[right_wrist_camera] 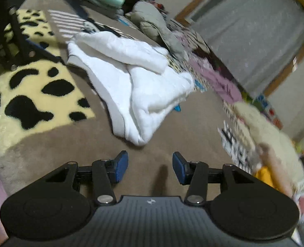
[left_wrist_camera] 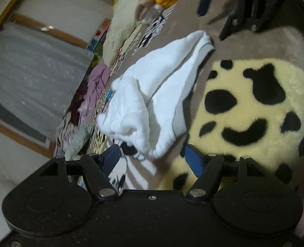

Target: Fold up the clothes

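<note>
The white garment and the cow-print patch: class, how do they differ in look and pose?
The white garment is plain and lies crumpled in folds; the cow-print patch is pale yellow with black spots and lies flat. The garment looks smooth, the patch fluffy. Both rest on the brown blanket.

Each wrist camera looks forward along its own fingers, low and near a brown blanket, from opposite sides, both views sharing the crumpled white garment and cow-print patch.
</note>
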